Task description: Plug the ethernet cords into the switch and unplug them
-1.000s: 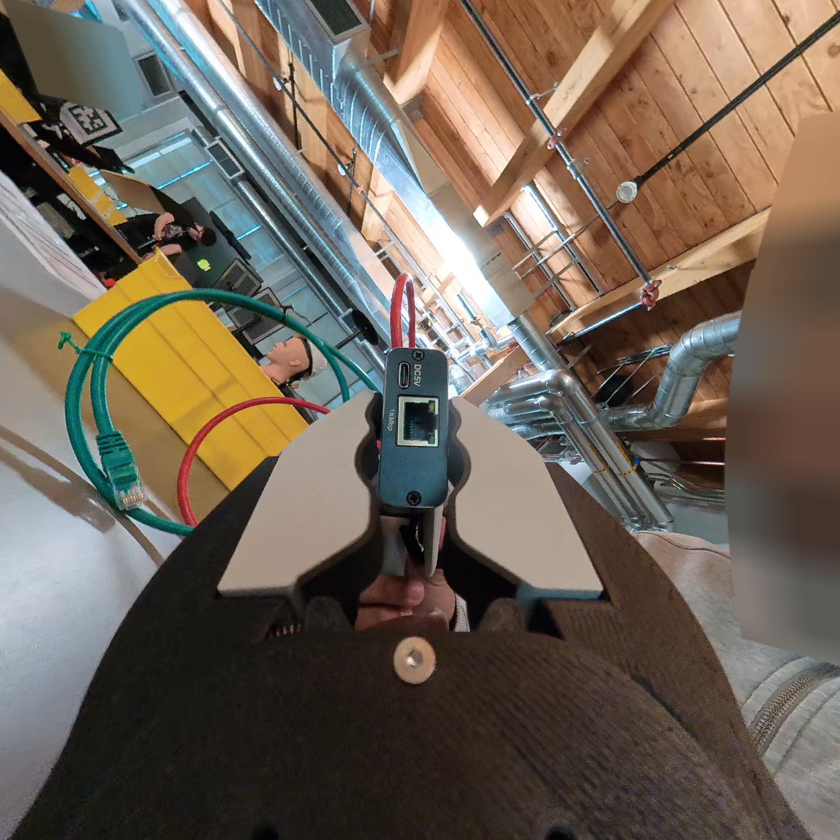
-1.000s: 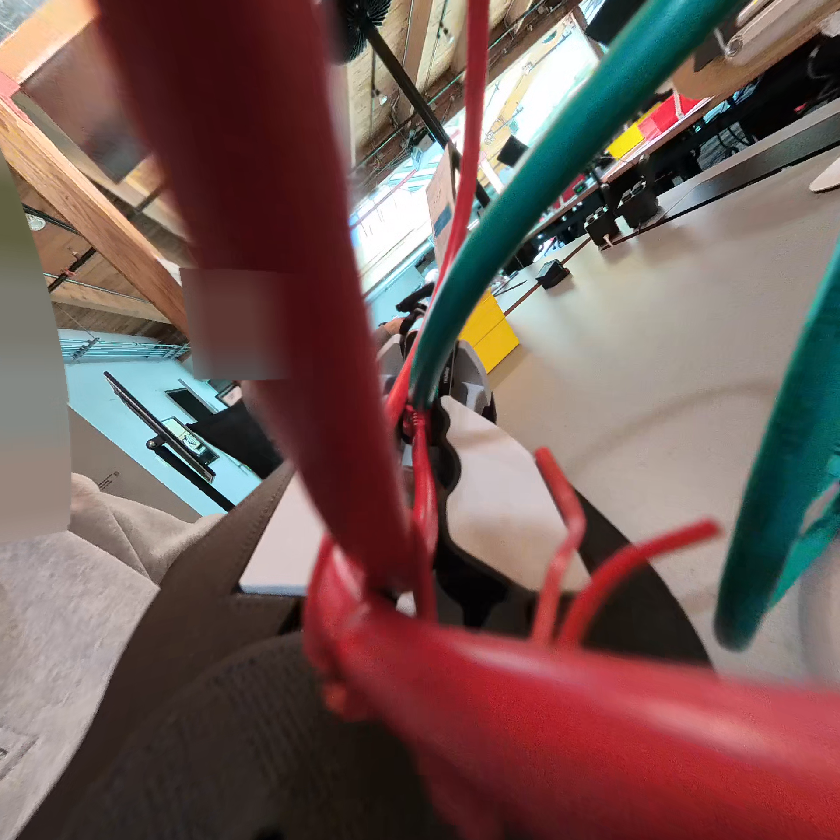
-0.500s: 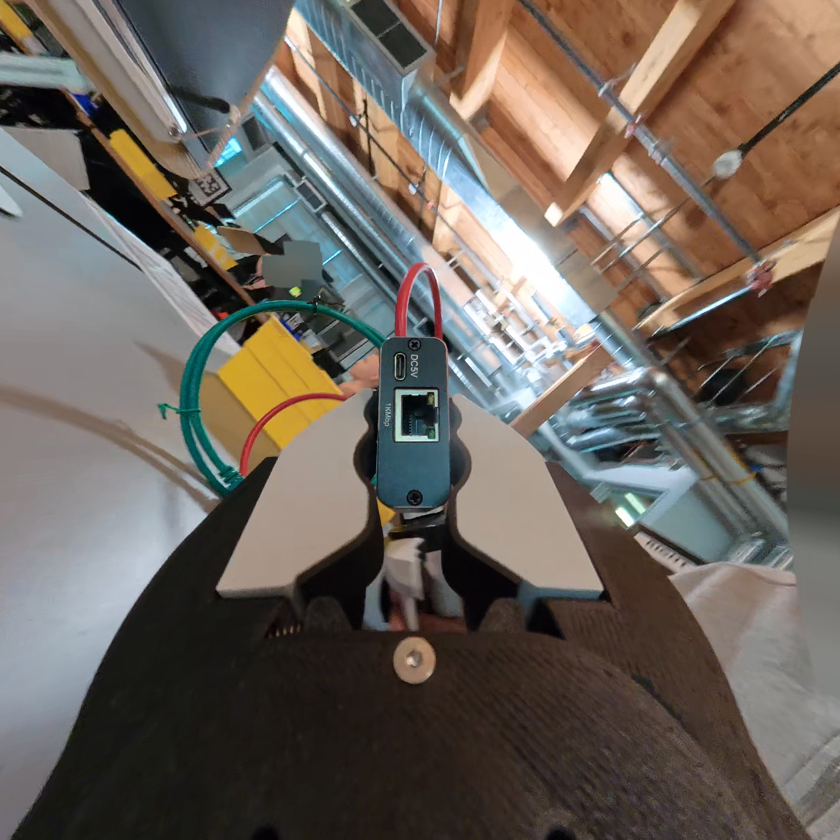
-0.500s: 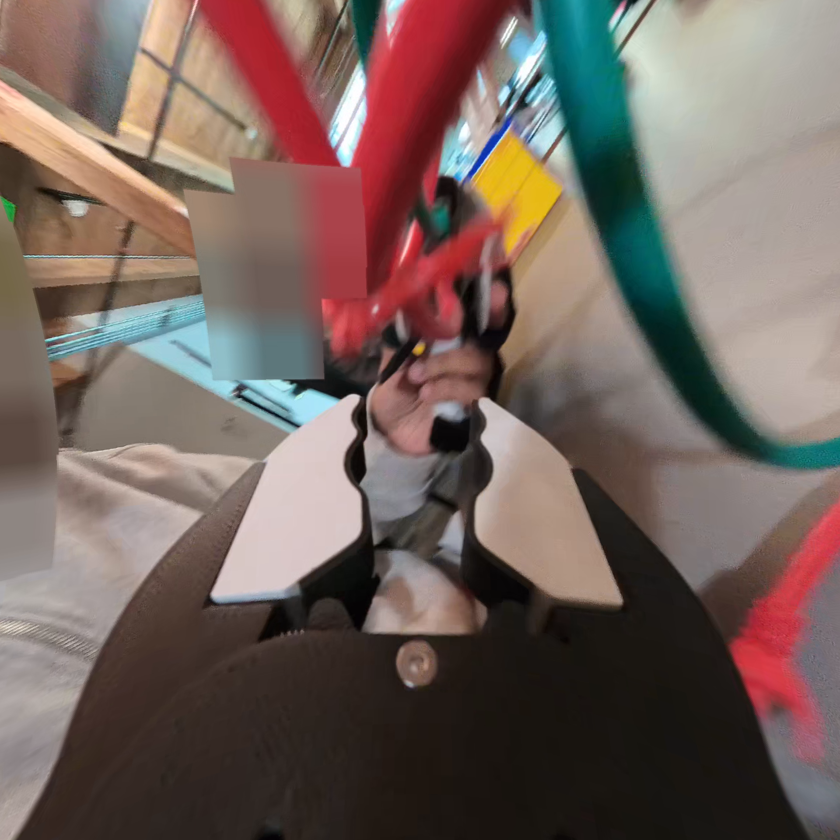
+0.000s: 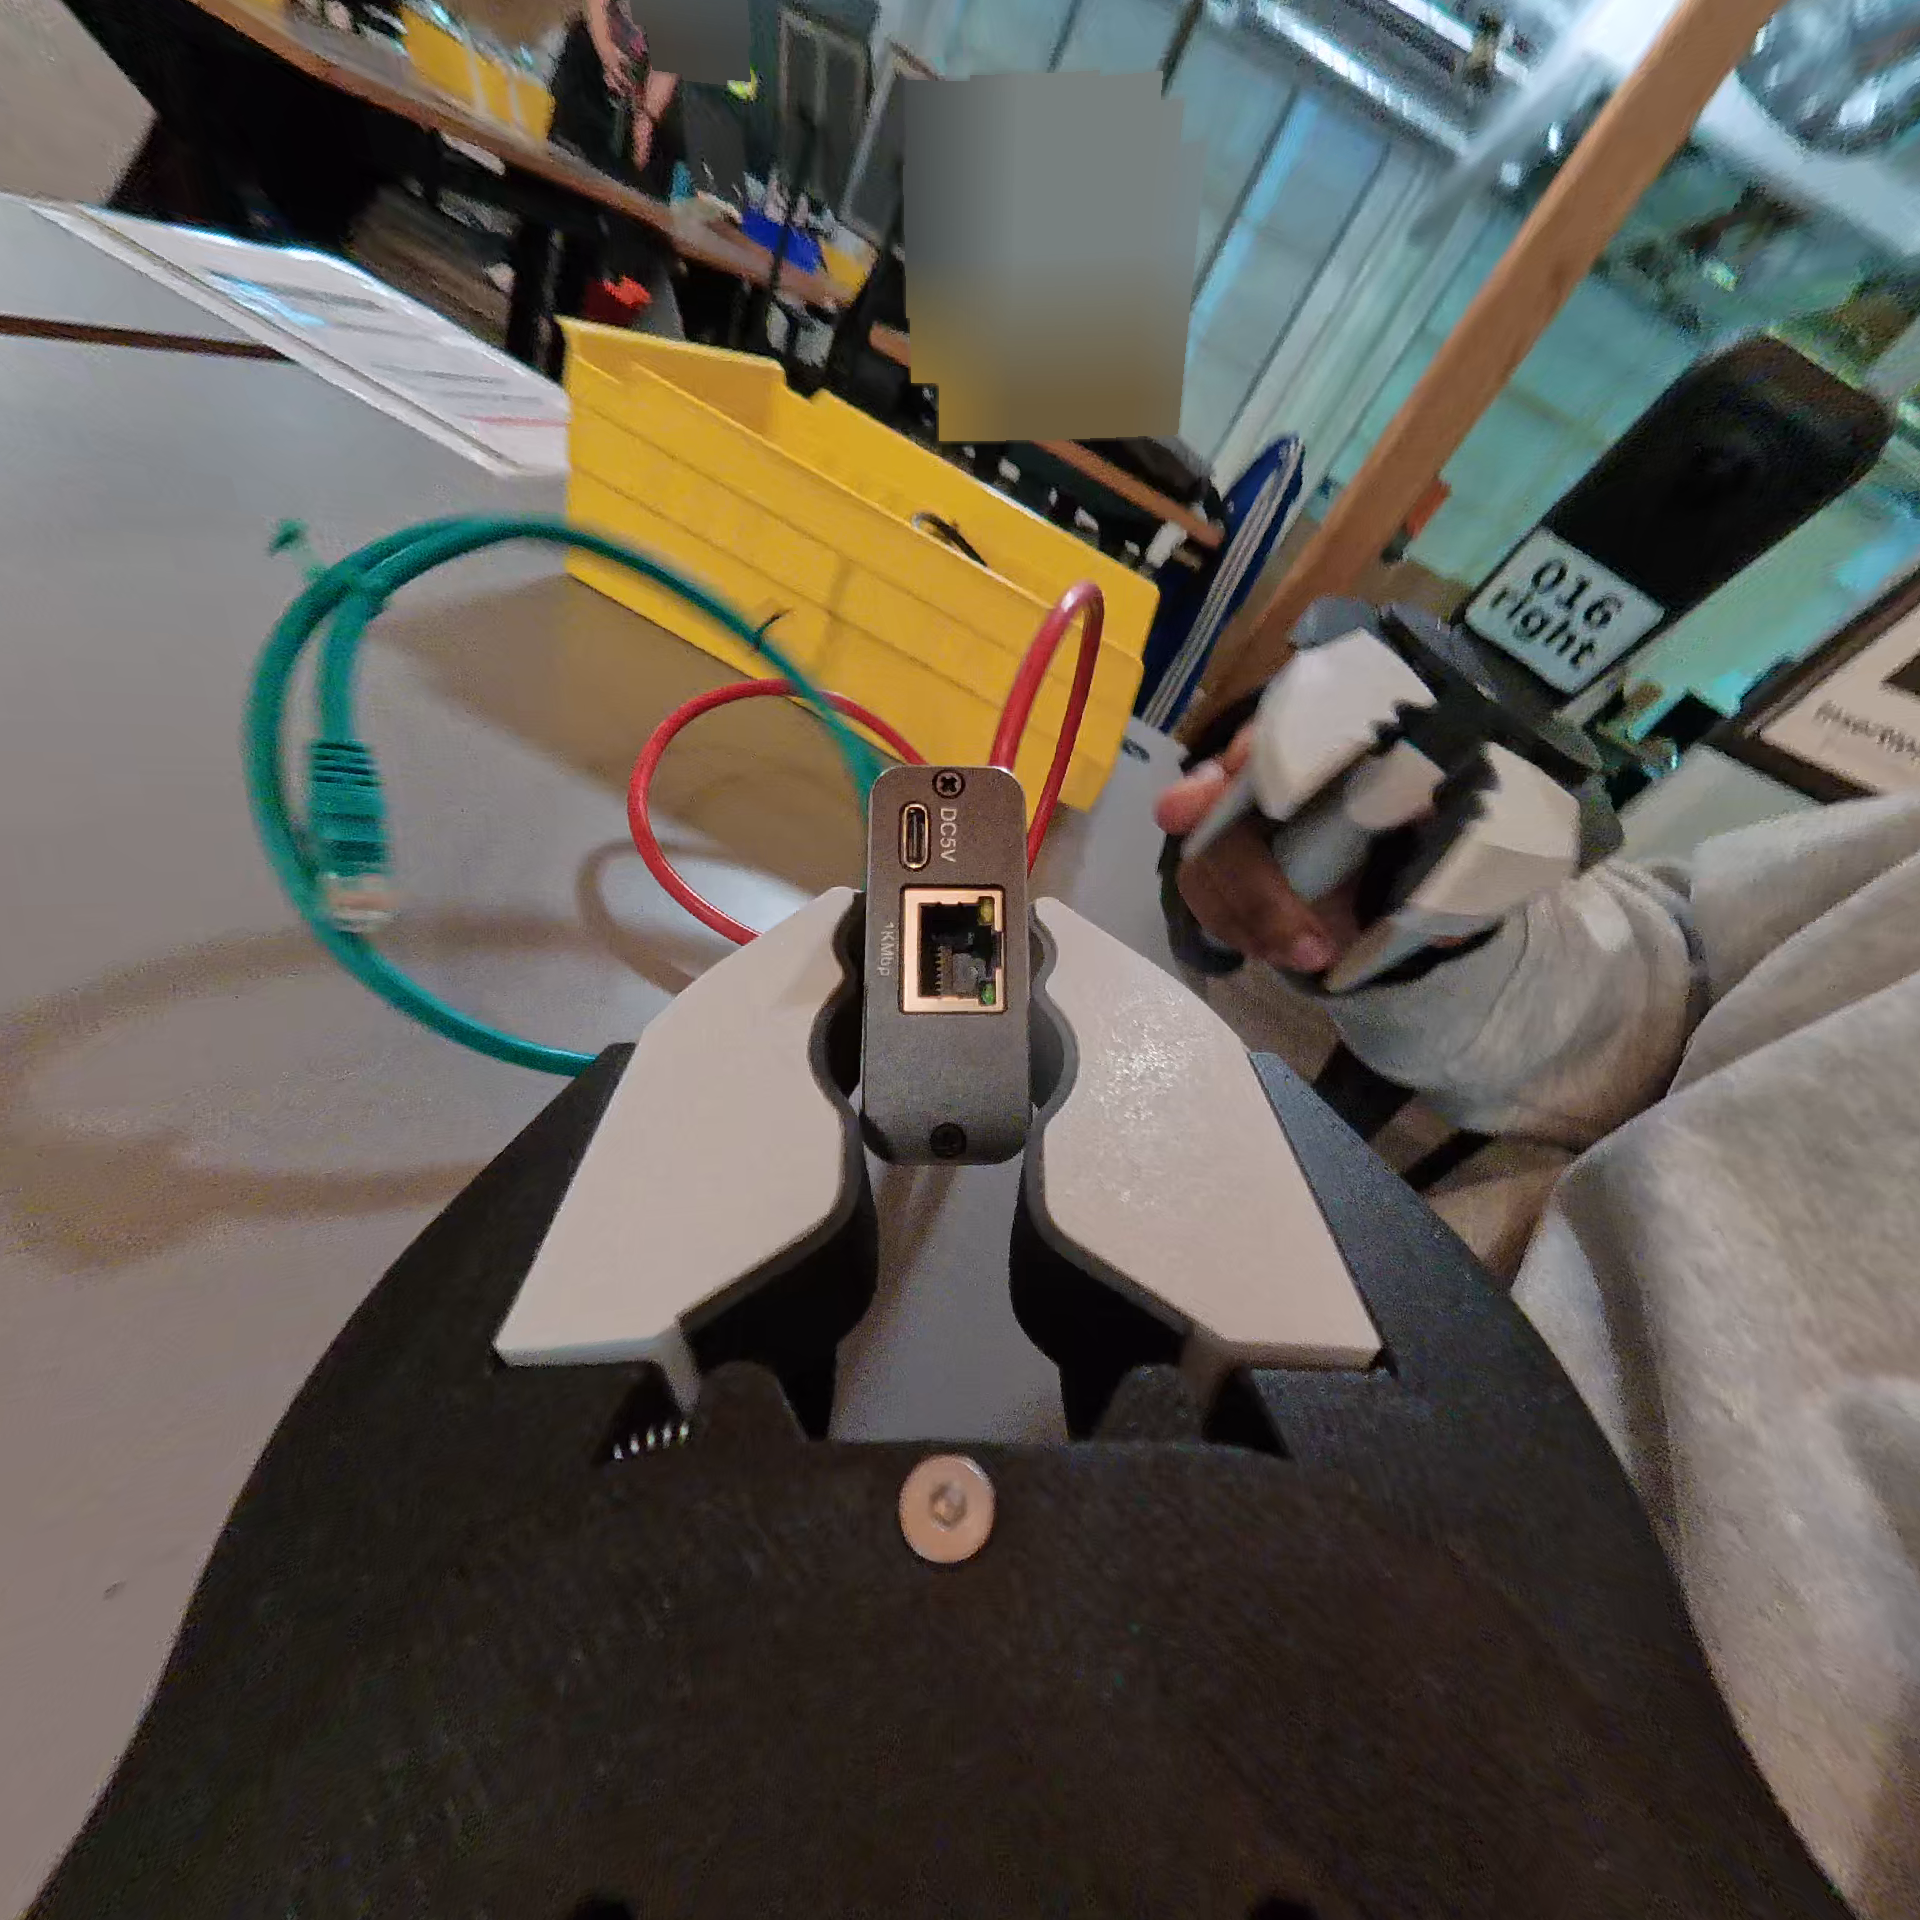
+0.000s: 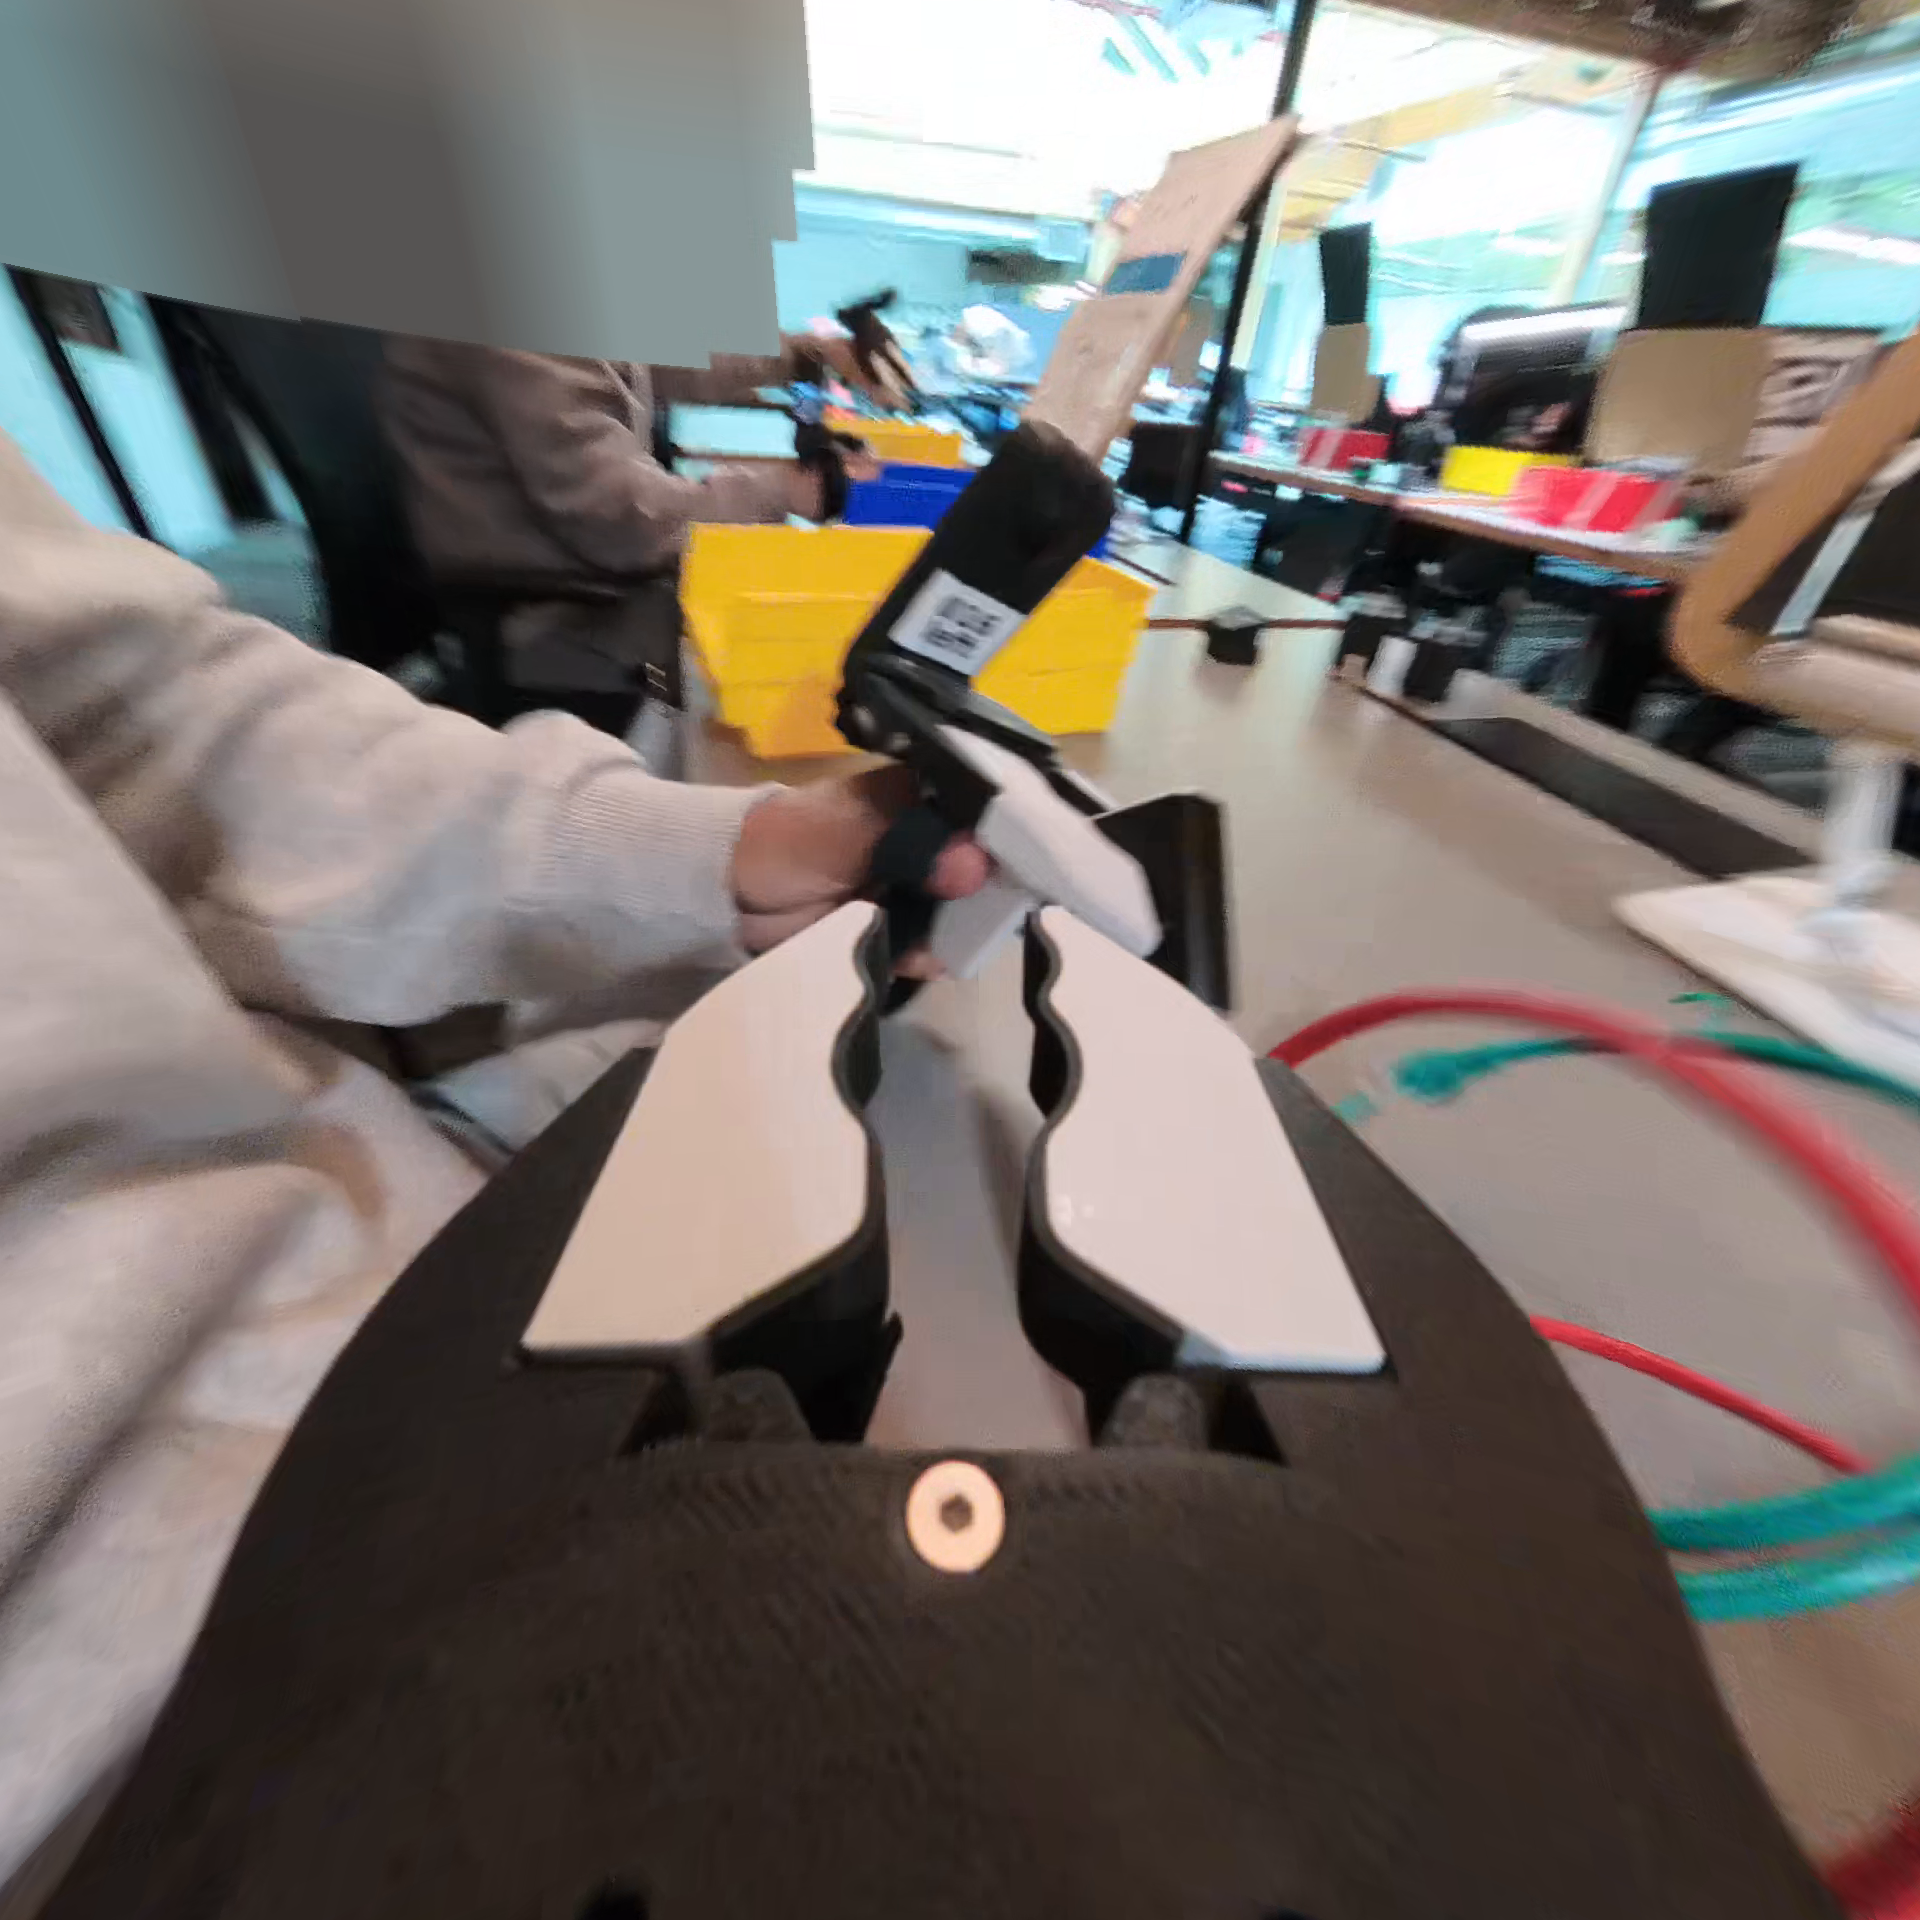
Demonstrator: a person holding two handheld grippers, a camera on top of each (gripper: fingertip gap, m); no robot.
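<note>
My left gripper (image 5: 945, 920) is shut on a small dark grey switch (image 5: 940, 1081), held upright above the grey table (image 5: 156, 727). The switch's port facing me is empty. A red cord (image 5: 1049, 707) loops out from behind the switch; its plug is hidden. A green cord (image 5: 312, 644) lies coiled on the table at the left, its plug (image 5: 343, 810) free. My right gripper (image 6: 951, 935) is slightly open and empty, pointing at the left gripper (image 6: 1039, 883). It also shows in the left wrist view (image 5: 1382, 790), off to the right. Red (image 6: 1662, 1049) and green (image 6: 1766, 1538) cords lie to its right.
Yellow bins (image 5: 831, 540) stand on the table beyond the cords and also show in the right wrist view (image 6: 769, 613). A white sheet (image 5: 364, 332) lies at the far left. A white stand base (image 6: 1787, 945) sits at the right. Another person sits behind the bins.
Both views have swung down from the ceiling to the table. The cords no longer hang over my right gripper; they lie to its right. My left gripper still holds the switch.
</note>
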